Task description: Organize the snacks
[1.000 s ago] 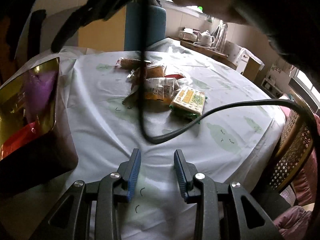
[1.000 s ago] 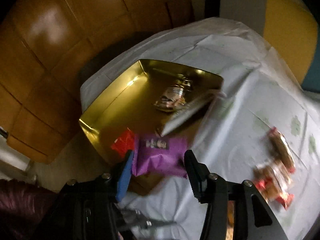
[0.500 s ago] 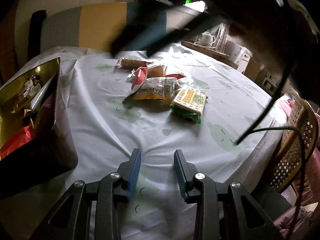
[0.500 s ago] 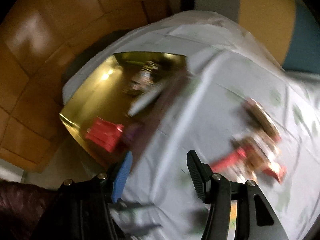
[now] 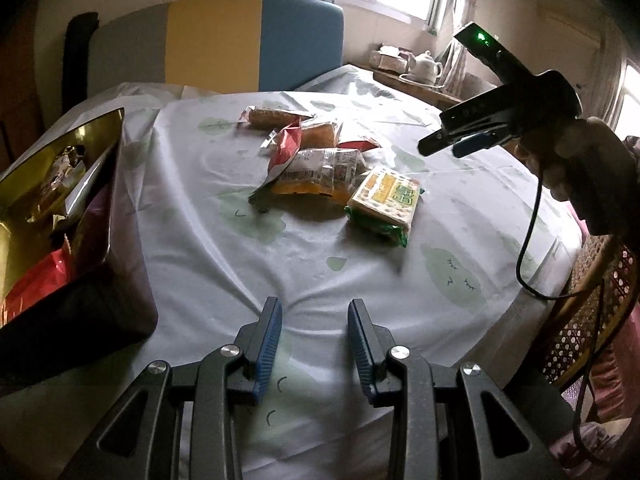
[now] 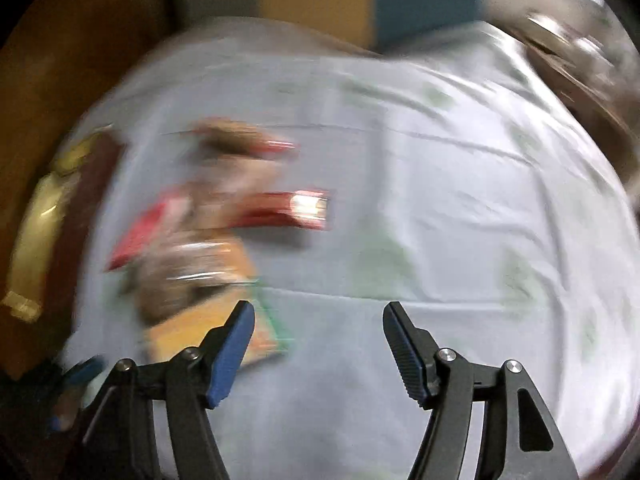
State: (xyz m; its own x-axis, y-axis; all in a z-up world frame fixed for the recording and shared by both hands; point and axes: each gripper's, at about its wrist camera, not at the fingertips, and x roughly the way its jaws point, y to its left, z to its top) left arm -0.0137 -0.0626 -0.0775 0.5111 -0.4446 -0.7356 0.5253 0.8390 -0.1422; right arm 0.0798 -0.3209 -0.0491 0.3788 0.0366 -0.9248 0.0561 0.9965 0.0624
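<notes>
Several snack packs lie in a pile mid-table: a clear-and-orange pack (image 5: 320, 172), a yellow-green pack (image 5: 386, 202), a red pack (image 5: 286, 146) and a brown bar (image 5: 274, 117). A gold box (image 5: 60, 184) at the left holds snacks, among them a red one (image 5: 36, 288). My left gripper (image 5: 314, 316) is open and empty, low over the near cloth. My right gripper (image 6: 318, 312) is open and empty; it shows in the left wrist view (image 5: 452, 146) in the air right of the pile. The right wrist view is blurred; the pile (image 6: 208, 232) lies left of its fingers.
A white tablecloth (image 5: 400, 280) with green prints covers the round table. A grey, yellow and blue chair back (image 5: 216, 40) stands behind. A side shelf with a teapot (image 5: 426, 66) is at the back right. A cane chair (image 5: 588, 320) and a cable (image 5: 528, 248) are at the right.
My right gripper has let go of the purple pack over the gold box and swung right across the table to beside the snack pile. My left gripper has stayed still.
</notes>
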